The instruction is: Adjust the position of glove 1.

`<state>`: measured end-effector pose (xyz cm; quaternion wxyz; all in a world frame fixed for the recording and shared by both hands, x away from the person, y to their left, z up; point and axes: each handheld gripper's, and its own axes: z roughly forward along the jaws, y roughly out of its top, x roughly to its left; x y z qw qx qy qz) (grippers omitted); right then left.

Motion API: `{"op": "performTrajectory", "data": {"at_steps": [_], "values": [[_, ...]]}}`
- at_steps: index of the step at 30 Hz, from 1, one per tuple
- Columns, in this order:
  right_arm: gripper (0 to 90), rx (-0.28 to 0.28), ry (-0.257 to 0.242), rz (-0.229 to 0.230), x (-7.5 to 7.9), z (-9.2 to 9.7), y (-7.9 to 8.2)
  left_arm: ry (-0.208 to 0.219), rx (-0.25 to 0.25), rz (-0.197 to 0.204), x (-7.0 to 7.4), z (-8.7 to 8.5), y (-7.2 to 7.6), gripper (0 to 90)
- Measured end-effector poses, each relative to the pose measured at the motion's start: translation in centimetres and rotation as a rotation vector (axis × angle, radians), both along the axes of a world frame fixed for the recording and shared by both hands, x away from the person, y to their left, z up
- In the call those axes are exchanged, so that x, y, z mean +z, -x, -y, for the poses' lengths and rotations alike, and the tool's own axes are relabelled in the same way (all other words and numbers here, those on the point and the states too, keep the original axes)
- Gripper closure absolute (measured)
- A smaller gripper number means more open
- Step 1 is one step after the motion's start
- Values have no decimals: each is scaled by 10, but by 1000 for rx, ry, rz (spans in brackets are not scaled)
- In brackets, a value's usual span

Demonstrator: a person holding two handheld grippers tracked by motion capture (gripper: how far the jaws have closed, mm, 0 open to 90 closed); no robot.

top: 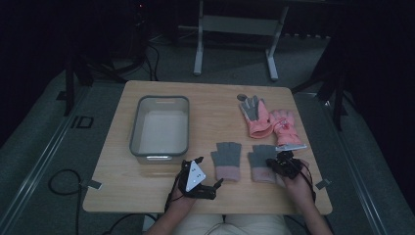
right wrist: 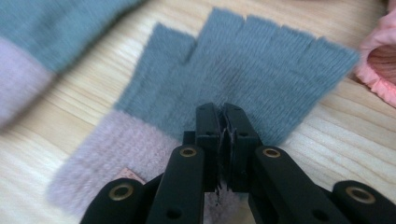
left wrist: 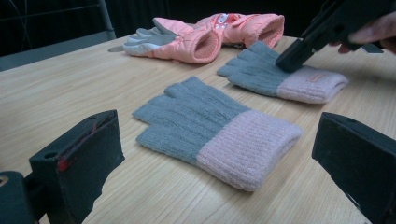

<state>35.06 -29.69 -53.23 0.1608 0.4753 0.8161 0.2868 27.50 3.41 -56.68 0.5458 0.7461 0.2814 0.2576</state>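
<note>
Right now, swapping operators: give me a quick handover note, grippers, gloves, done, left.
Right gripper: jaws shut, pinching a fold of knit on the right grey-and-pink glove, which lies flat on the table, not lifted.
Left gripper: open, holding nothing, at the near edge, jaws towards the left grey-and-pink glove.
Left glove lies flat and untouched beside the right one. The two salmon padded gloves sit at the far right, one overlapping the other. The grey bin at far left looks empty.
Done: grip on the right glove.
Left: probably lift it and, if the bin is the goal, carry it there; nothing else is moved.
</note>
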Motion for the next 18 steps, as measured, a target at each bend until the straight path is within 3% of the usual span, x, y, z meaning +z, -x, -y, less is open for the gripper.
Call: {"op": "performTrajectory", "data": {"at_steps": [1,2,3,6,7,11,18], "values": [[862,0,0,0,0,0,0,0,0,-1,0,0,0,10],[863,-11,-47,25,14,2,3,-1,0,-2,0,0,0,10],[863,-7,-59,38,20,2,3,-1,0,-1,0,0,0,10],[863,-9,-67,63,31,-1,5,-1,0,-2,0,0,0,10],[863,5,-101,72,41,-4,5,0,0,-2,0,0,0,10],[863,17,-133,87,54,-13,2,0,0,-4,0,0,0,10],[863,58,-165,85,55,-46,-3,1,10,-5,0,-1,-1,9]]}}
